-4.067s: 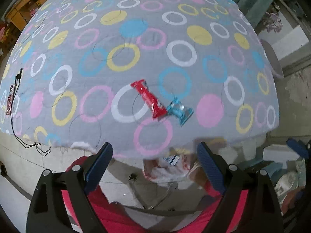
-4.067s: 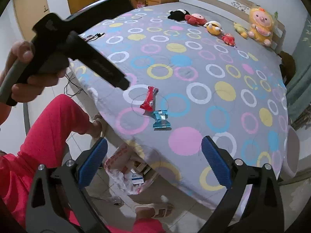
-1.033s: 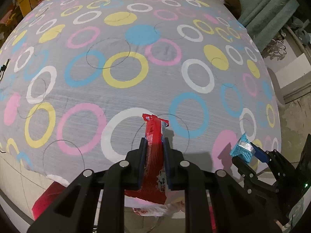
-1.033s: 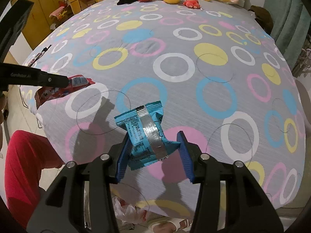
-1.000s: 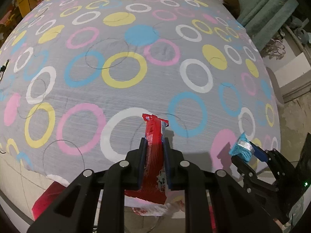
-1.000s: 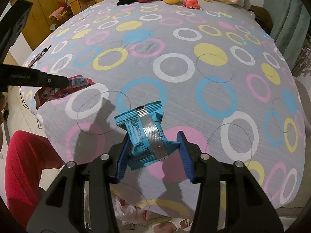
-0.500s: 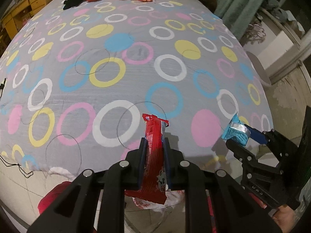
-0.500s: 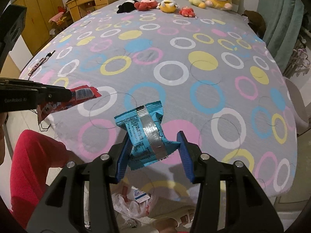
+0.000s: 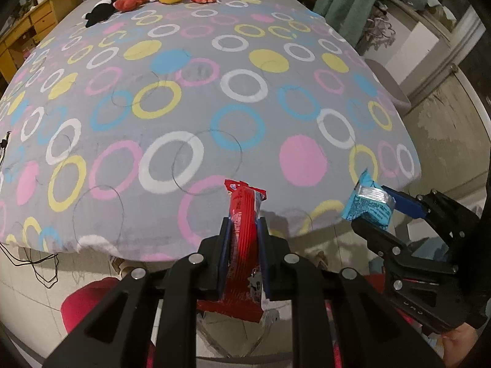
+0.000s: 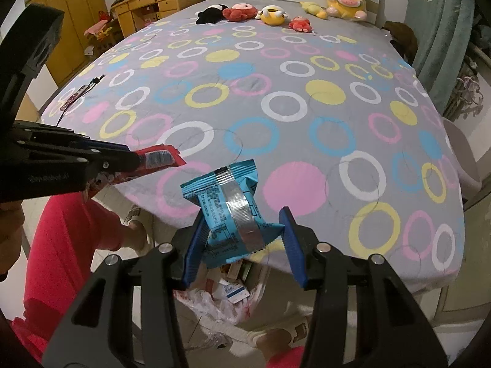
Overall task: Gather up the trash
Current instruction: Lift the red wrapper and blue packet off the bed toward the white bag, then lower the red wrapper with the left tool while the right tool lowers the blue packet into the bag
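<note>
My left gripper point(image 9: 243, 230) is shut on a long red snack wrapper point(image 9: 244, 214), held upright off the near edge of the bed. The same wrapper point(image 10: 159, 158) shows at the left of the right wrist view. My right gripper point(image 10: 242, 224) is shut on a crumpled blue wrapper point(image 10: 228, 205) with a silver band; it also shows at the right of the left wrist view point(image 9: 366, 204). Under the right gripper, on the floor, a trash bin lined with a clear bag point(image 10: 221, 294) holds several scraps.
The bed point(image 9: 199, 107) has a grey cover with coloured rings. Plush toys point(image 10: 267, 12) lie along its far end. A phone and cable point(image 10: 76, 95) lie at its left edge. A wooden desk point(image 10: 147, 3) stands behind, a green curtain point(image 10: 442, 24) to the right. Red-trousered legs point(image 10: 67, 233) are near the bin.
Both grippers have closed on the wrappers, lifted them off the bed and drawn back past its near edge, so the bin now shows under the right gripper.
</note>
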Tool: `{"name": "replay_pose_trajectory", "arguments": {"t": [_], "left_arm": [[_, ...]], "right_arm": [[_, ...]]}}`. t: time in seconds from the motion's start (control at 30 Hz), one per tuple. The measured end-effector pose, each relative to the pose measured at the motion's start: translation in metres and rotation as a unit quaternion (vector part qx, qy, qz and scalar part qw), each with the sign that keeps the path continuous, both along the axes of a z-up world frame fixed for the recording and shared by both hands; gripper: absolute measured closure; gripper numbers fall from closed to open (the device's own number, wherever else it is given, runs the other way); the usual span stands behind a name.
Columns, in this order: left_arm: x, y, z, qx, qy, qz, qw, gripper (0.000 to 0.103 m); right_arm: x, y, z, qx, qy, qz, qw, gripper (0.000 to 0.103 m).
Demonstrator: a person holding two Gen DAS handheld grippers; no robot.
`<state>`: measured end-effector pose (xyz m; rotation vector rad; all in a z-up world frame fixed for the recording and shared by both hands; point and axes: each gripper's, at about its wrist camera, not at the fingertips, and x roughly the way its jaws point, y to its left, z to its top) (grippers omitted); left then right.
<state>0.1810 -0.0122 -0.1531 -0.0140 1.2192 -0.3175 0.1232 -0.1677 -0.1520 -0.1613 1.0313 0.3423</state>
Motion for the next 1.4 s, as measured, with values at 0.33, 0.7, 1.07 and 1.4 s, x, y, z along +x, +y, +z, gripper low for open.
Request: {"name": "replay_pose_trajectory", "arguments": {"t": [0.33, 0.7, 1.07, 1.4], "left_arm": [[-0.033, -0.008, -0.015, 0.003, 0.016, -0.023, 0.9996, 0.086], [-0.058, -0.022, -0.045, 0.004, 0.043, -0.056, 0.9975, 0.086], [-0.07, -0.028, -0.089, 0.012, 0.081, -0.071, 0.9941, 0.086], [-0.065, -0.036, -0.139, 0.034, 0.116, -0.09, 0.9886, 0.086]], "right_arm": [[-0.033, 0.0, -0.011, 0.006, 0.013, -0.013, 1.0, 0.056], [-0.061, 0.003, -0.041, 0.01, 0.04, -0.026, 0.999, 0.056], [-0.075, 0.006, -0.085, 0.02, 0.084, -0.04, 0.995, 0.056], [-0.072, 0.003, -0.138, 0.032, 0.128, -0.061, 0.989, 0.056]]}}
